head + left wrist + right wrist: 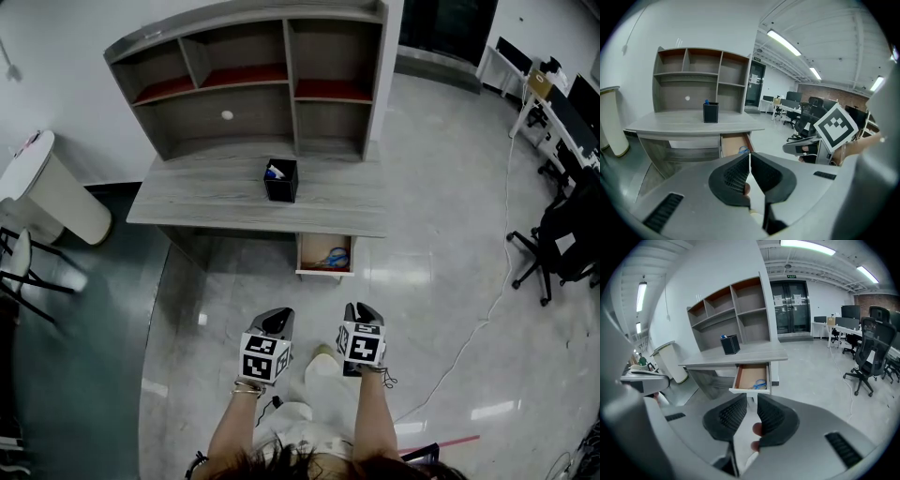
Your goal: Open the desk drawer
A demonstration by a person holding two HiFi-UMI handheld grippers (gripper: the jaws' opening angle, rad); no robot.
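- Grey polished floor fills most of the head view. A wood-grain desk [216, 202] with a shelf hutch [244, 84] stands against the white wall, and a black pen holder [280, 180] sits on the desk.
- From the same view, the drawer [324, 255] under the desk's right end stands pulled out. Its inside is showing, with a blue item [330, 256] lying in it. I judge the opening itself done.
- The left gripper [275, 317] and right gripper [362, 309] hang side by side over the floor in front of me. Both are well apart from the drawer front and touch nothing.
- In the left gripper view, the fingers [733, 176] meet at their tips, closed on nothing. The desk and the open drawer show beyond them, off in the distance.
- In the right gripper view, the fingers [724, 417] stand apart with a clear gap and nothing between them. The open drawer lies straight ahead past that gap, with the blue item visible inside.
- As I read it, little is left. I cannot tell whether the drawer is at full travel, so at most it needs a further pull.
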